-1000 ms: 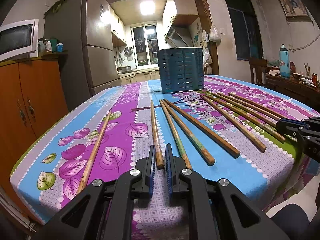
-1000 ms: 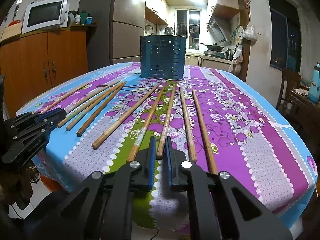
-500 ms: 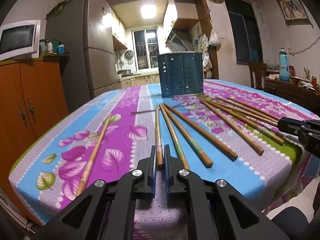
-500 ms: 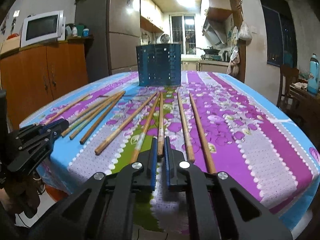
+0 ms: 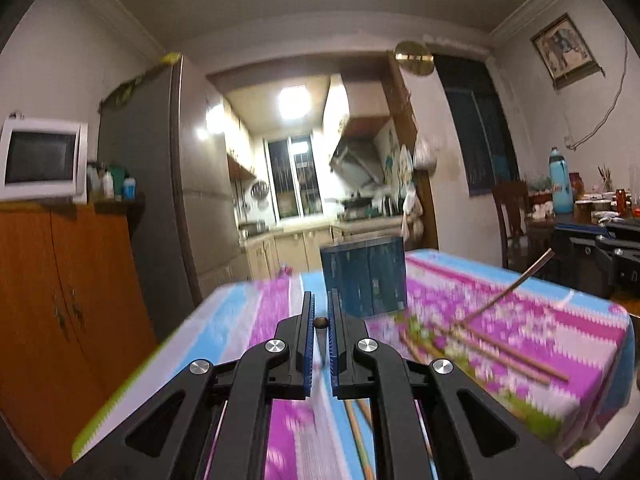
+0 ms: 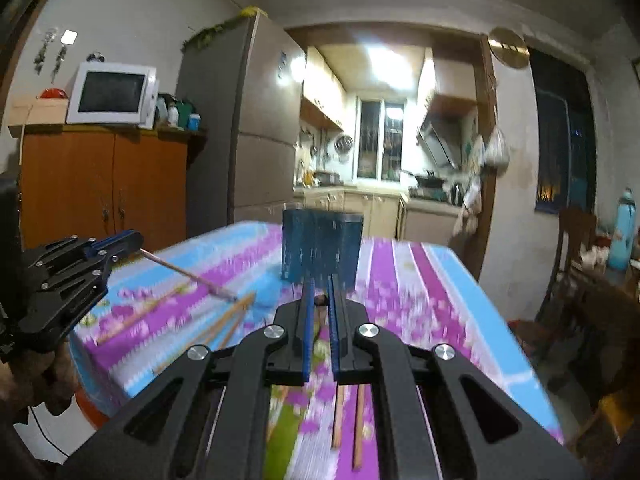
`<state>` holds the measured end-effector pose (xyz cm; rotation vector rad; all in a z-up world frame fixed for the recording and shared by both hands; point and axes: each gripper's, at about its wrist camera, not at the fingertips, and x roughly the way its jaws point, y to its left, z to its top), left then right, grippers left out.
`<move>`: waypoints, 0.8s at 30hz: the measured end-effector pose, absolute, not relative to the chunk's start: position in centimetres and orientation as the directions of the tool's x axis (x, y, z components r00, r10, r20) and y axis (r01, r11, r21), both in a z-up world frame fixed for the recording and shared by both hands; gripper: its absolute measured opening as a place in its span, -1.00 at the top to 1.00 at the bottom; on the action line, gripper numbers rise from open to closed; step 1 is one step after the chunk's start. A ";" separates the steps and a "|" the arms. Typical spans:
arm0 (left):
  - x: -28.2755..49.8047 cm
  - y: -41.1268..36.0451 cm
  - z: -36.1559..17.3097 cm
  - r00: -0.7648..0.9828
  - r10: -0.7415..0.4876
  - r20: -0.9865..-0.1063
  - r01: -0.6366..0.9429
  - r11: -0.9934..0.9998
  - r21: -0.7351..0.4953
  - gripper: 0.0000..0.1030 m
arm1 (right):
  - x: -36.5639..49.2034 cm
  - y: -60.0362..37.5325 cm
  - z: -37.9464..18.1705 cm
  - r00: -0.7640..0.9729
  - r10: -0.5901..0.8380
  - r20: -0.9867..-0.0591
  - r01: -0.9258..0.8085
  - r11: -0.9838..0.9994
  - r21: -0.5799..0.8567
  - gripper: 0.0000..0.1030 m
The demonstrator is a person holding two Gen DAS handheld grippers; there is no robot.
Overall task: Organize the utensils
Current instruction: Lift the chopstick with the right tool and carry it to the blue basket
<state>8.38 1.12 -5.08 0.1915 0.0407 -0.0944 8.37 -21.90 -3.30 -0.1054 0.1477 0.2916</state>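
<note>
Two tools (image 5: pixel 321 322) (image 6: pixel 320 300), each clamping chopstick (image 5: pixel 321 322) (image 6: pixel 320 300), above tablecloth (image 5: pixel 580 332), near edge.

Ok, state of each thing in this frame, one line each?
Left claw: shut on a chopstick, lifted off the table.
Right claw: shut on another chopstick, also lifted.
Blue holder: upright on the table; contents cannot be seen.
Remaining chopsticks: lying flat on the tablecloth.

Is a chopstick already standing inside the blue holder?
No. The blue holder shows nothing above its rim; each gripper carries one chopstick.
</note>
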 end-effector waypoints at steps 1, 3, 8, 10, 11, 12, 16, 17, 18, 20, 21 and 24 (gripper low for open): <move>8.5 0.9 -4.5 0.995 -0.095 -0.041 0.101 0.976 0.192 0.85 | 8.9 -21.9 -2.4 0.945 0.289 -0.155 -0.305 0.948 -0.091 0.90; 9.4 0.7 -3.2 0.993 -0.112 -0.036 0.117 0.974 0.192 0.85 | 9.7 -22.0 -1.1 0.942 0.301 -0.149 -0.318 0.942 -0.106 0.90; 12.9 1.1 0.3 0.988 -0.143 -0.065 0.152 0.973 0.171 0.85 | 13.4 -22.3 2.0 0.926 0.328 -0.187 -0.353 0.928 -0.122 0.90; 14.7 1.4 1.6 0.981 -0.161 -0.105 0.177 0.971 0.160 0.85 | 14.8 -22.3 2.7 0.919 0.335 -0.208 -0.365 0.923 -0.126 0.90; 15.3 1.5 2.0 0.979 -0.167 -0.118 0.185 0.970 0.158 0.85 | 15.2 -22.2 2.8 0.915 0.340 -0.217 -0.371 0.920 -0.124 0.90; 16.2 1.7 2.6 0.976 -0.170 -0.133 0.190 0.969 0.157 0.85 | 15.6 -22.3 3.0 0.911 0.345 -0.227 -0.377 0.919 -0.118 0.90; 17.9 2.5 4.4 0.966 -0.186 -0.177 0.211 0.968 0.136 0.85 | 17.6 -22.5 3.2 0.889 0.366 -0.277 -0.399 0.914 -0.072 0.90; 18.1 2.7 4.8 0.965 -0.190 -0.180 0.215 0.968 0.133 0.85 | 17.9 -22.6 3.2 0.885 0.369 -0.285 -0.401 0.914 -0.063 0.90; 18.3 2.7 5.2 0.965 -0.190 -0.182 0.216 0.967 0.133 0.85 | 18.2 -22.6 3.4 0.880 0.373 -0.293 -0.404 0.914 -0.050 0.90; 18.6 3.0 5.9 0.966 -0.190 -0.176 0.215 0.968 0.133 0.85 | 18.8 -22.8 3.7 0.870 0.384 -0.309 -0.410 0.912 -0.019 0.90; 18.6 3.0 6.2 0.965 -0.197 -0.176 0.221 0.967 0.127 0.85 | 18.9 -22.9 3.9 0.866 0.388 -0.315 -0.412 0.911 -0.009 0.90; 18.8 3.0 6.9 0.962 -0.210 -0.172 0.231 0.966 0.115 0.85 | 19.4 -23.1 4.8 0.855 0.399 -0.332 -0.419 0.908 0.013 0.90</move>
